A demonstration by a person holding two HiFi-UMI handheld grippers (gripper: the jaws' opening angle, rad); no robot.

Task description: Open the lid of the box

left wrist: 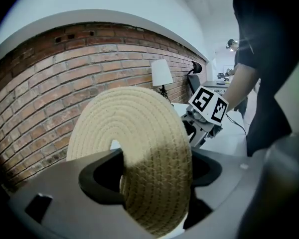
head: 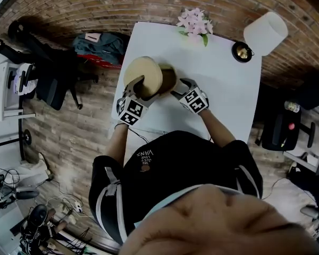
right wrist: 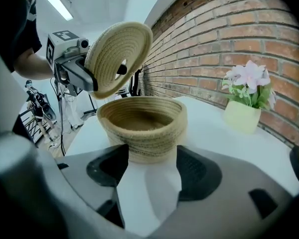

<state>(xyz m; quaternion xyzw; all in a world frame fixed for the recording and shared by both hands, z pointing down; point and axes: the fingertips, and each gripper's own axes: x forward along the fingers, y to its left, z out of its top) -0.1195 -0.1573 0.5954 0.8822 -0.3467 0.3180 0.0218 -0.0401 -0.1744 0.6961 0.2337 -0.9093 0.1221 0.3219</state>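
A round woven box (head: 168, 79) stands on the white table (head: 226, 97), its mouth uncovered and its inside empty (right wrist: 142, 119). Its woven lid (head: 144, 74) is lifted off and tilted up on edge to the box's left. My left gripper (head: 137, 87) is shut on the lid's rim, and the lid (left wrist: 134, 148) fills the space between its jaws (left wrist: 152, 171). My right gripper (head: 176, 87) reaches in from the right. Its wide-set jaws (right wrist: 150, 158) close on the box's lower wall, one pad against each side. In the right gripper view the lid (right wrist: 120, 56) hangs above and left of the box.
A pot of pink flowers (head: 195, 23) stands at the table's far edge, also in the right gripper view (right wrist: 245, 103). A white lamp shade (head: 265, 33) and its dark base (head: 242, 51) are at the far right corner. A brick wall runs behind; chairs and gear flank the table.
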